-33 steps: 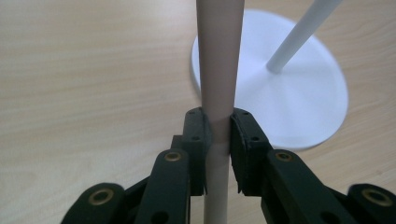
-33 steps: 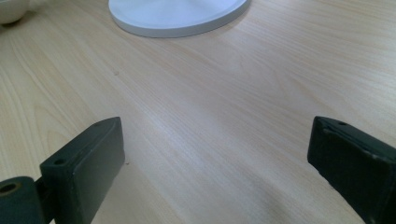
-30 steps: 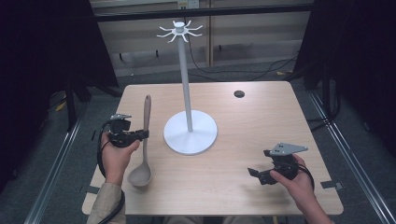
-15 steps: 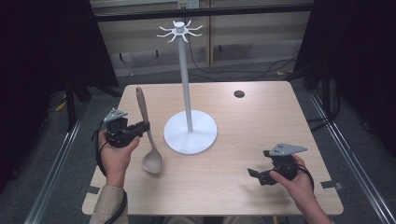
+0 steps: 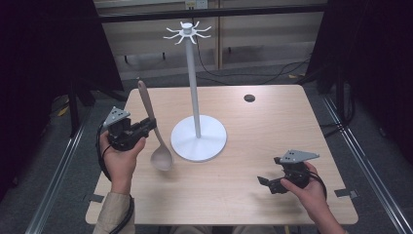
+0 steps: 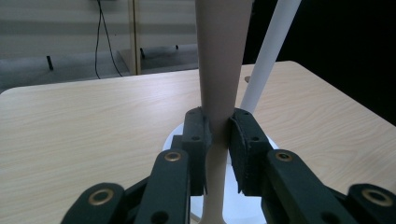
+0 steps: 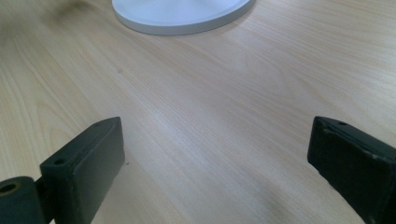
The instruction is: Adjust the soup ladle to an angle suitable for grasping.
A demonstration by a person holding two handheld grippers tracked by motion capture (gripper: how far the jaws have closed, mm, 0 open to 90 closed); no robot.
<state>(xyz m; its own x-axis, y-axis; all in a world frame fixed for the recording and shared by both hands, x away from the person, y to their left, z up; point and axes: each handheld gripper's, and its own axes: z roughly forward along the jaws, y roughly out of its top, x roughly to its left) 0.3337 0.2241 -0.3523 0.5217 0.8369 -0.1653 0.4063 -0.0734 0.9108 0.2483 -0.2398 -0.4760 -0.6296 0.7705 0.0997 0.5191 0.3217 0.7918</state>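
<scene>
A long wooden spoon (image 5: 152,127) is held off the table, handle up and away, bowl low toward the person. My left gripper (image 5: 148,126) is shut on its handle; in the left gripper view the handle (image 6: 219,70) rises between the two pads (image 6: 198,135). A white stand (image 5: 197,131) with a round base, thin pole and spoked hook ring on top (image 5: 187,32) stands mid-table, just right of the spoon. My right gripper (image 5: 265,183) rests low at the front right, open, with bare wood between its jaws (image 7: 215,154).
The wooden table (image 5: 272,126) has a small dark round hole (image 5: 249,98) near its far edge. Dark curtains hang on both sides and cables lie on the floor behind. The stand's base (image 7: 182,14) lies ahead of the right gripper.
The left gripper has lifted the spoon off the table and tilted its handle up and back. The spoon's bowl has moved nearer the stand's base. The right gripper has stayed put.
</scene>
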